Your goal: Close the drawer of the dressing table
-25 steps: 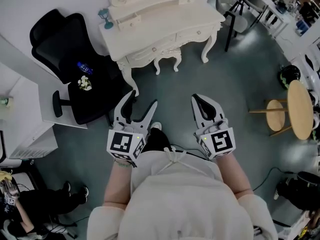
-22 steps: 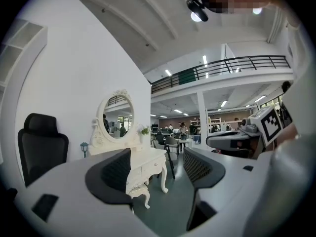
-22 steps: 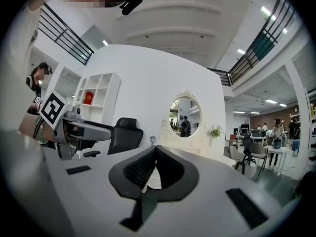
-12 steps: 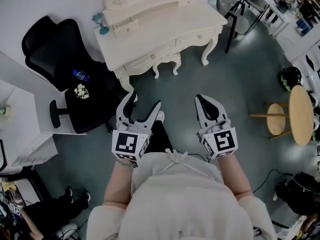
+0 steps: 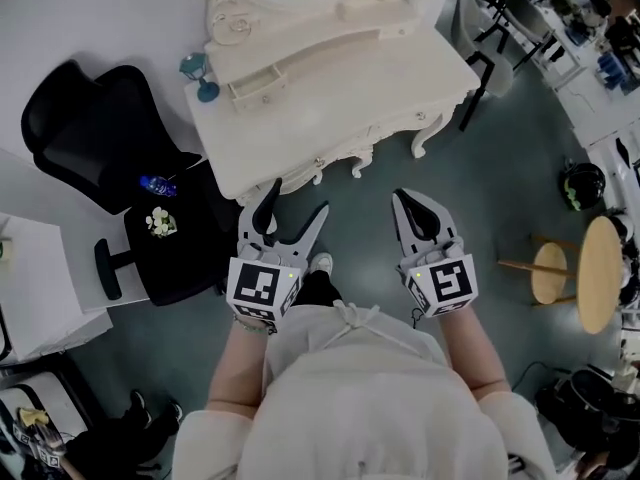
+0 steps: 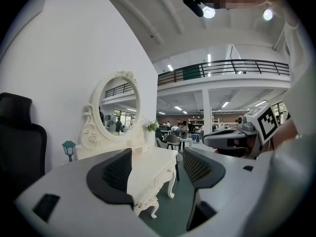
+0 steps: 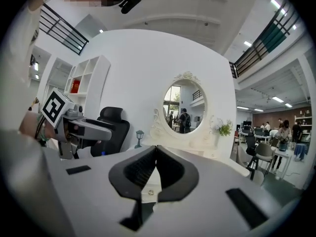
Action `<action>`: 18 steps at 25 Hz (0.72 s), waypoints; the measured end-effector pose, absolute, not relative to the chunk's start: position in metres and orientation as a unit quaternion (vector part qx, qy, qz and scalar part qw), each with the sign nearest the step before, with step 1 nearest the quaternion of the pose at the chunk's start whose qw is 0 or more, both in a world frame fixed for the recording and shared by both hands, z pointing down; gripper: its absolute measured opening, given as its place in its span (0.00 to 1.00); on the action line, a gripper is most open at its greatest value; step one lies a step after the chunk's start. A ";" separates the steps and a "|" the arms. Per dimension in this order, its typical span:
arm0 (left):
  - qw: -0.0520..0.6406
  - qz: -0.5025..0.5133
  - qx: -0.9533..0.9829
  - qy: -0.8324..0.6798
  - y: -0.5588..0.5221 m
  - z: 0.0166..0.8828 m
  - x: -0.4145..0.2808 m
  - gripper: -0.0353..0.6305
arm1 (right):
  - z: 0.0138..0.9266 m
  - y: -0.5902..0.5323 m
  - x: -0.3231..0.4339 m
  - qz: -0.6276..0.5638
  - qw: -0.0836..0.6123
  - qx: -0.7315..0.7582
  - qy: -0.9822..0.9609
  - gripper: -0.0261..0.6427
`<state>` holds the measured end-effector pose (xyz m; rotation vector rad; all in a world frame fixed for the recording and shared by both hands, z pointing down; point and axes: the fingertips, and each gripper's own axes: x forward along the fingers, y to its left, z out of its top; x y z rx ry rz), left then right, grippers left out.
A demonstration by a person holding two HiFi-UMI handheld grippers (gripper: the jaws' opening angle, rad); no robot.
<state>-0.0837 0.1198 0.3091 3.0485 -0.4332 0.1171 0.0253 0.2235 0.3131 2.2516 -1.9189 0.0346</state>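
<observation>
The white dressing table (image 5: 340, 88) with its oval mirror stands against the wall ahead. On its top tier a small drawer (image 5: 262, 85) appears to stick out a little toward me. My left gripper (image 5: 297, 200) is held level just short of the table's front edge, jaws wide open with nothing between them. In the left gripper view the left gripper (image 6: 157, 157) frames the table (image 6: 155, 167) and the mirror (image 6: 118, 105). My right gripper (image 5: 412, 200) is beside it, shut and empty; in the right gripper view the right gripper (image 7: 156, 149) points at the table front, where a drawer knob (image 7: 150, 192) shows.
A black office chair (image 5: 110, 158) stands left of the table with a blue bottle (image 5: 158, 184) and flowers (image 5: 160, 221) on its seat. A teal goblet-like ornament (image 5: 200, 73) sits on the table's left end. A round wooden table (image 5: 598, 273) and stool (image 5: 548, 273) are far right.
Both grippers have been carried forward toward the dressing table, which now looms larger and nearer. The left jaws stay open and the right jaws stay shut.
</observation>
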 end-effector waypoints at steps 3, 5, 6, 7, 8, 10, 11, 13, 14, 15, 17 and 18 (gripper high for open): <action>0.040 0.043 0.989 -0.138 0.071 0.314 -0.058 0.55 | 0.316 0.171 0.048 0.019 0.099 0.755 -0.648 0.05; 0.044 0.049 0.989 -0.135 0.044 0.318 -0.044 0.55 | 0.316 0.141 0.060 0.022 0.102 0.750 -0.653 0.05; 0.045 0.052 0.988 -0.135 0.032 0.319 -0.038 0.55 | 0.316 0.127 0.067 0.026 0.102 0.749 -0.654 0.05; 0.045 0.054 0.988 -0.137 0.019 0.319 -0.033 0.55 | 0.315 0.115 0.075 0.031 0.101 0.749 -0.654 0.05; 0.046 0.055 0.988 -0.140 0.008 0.319 -0.028 0.55 | 0.315 0.103 0.083 0.035 0.098 0.750 -0.654 0.05; 0.052 0.058 0.986 -0.147 -0.014 0.322 -0.020 0.55 | 0.316 0.082 0.098 0.042 0.093 0.750 -0.653 0.05; 0.056 0.061 0.985 -0.151 -0.023 0.324 -0.017 0.55 | 0.317 0.071 0.103 0.045 0.092 0.749 -0.655 0.05; 0.064 0.071 0.983 -0.158 -0.039 0.331 -0.011 0.55 | 0.322 0.052 0.110 0.053 0.094 0.742 -0.662 0.05; 0.066 0.076 0.982 -0.162 -0.045 0.334 -0.009 0.55 | 0.324 0.042 0.112 0.056 0.096 0.736 -0.667 0.05; 0.069 0.081 0.980 -0.167 -0.052 0.337 -0.006 0.55 | 0.327 0.033 0.115 0.058 0.098 0.731 -0.673 0.05; 0.072 0.088 0.978 -0.177 -0.063 0.342 0.001 0.55 | 0.330 0.014 0.121 0.060 0.098 0.720 -0.684 0.05; 0.073 0.092 0.976 -0.182 -0.069 0.346 0.004 0.55 | 0.332 0.005 0.124 0.061 0.097 0.714 -0.691 0.05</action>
